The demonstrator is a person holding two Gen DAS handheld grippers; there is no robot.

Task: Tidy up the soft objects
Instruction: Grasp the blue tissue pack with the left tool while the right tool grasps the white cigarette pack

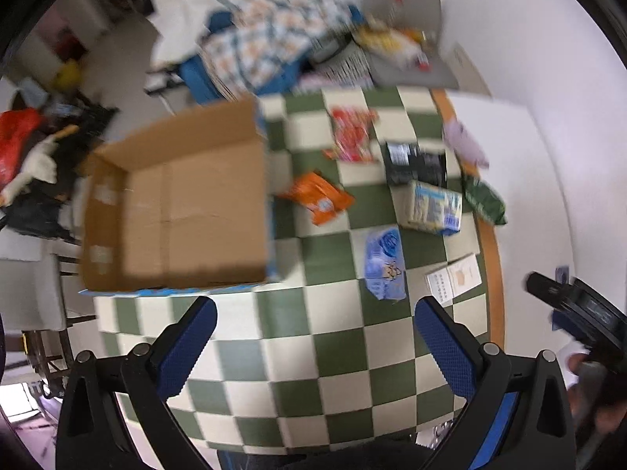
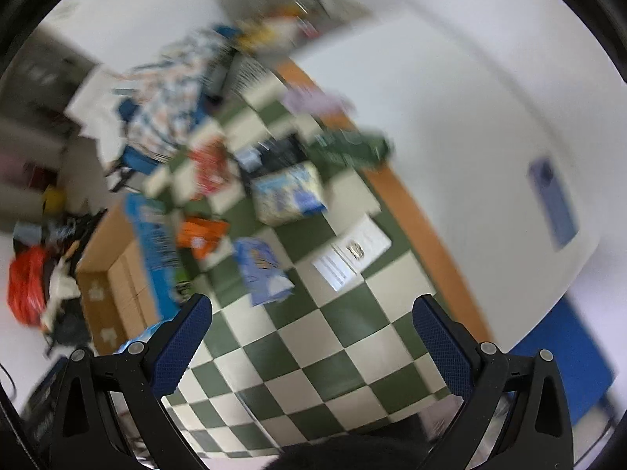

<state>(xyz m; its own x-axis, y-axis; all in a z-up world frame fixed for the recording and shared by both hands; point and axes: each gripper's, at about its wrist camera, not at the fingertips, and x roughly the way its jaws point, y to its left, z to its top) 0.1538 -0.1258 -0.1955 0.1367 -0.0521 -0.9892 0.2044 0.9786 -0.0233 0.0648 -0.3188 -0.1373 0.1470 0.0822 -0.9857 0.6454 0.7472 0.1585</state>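
Observation:
An open, empty cardboard box (image 1: 176, 203) stands on the left of a green-and-white checkered table (image 1: 298, 356). Soft packets lie to its right: an orange one (image 1: 319, 197), a red one (image 1: 352, 133), a blue one (image 1: 384, 262), a yellow-blue pack (image 1: 433, 207), a black one (image 1: 415, 162), a green one (image 1: 484, 199) and a lilac one (image 1: 464, 143). A white carton (image 1: 454, 278) lies near the edge. My left gripper (image 1: 313, 337) is open and empty above the near table. My right gripper (image 2: 311, 337) is open and empty; the blue packet (image 2: 262, 270) and box (image 2: 117, 286) lie ahead.
A chair piled with patterned cloth (image 1: 266, 39) stands behind the table. A grey chair (image 1: 407, 27) holds snacks. Bags and a red sack (image 1: 19, 145) lie on the floor at left. A white wall (image 1: 548, 78) runs along the right. The right gripper's body (image 1: 580, 313) shows at right.

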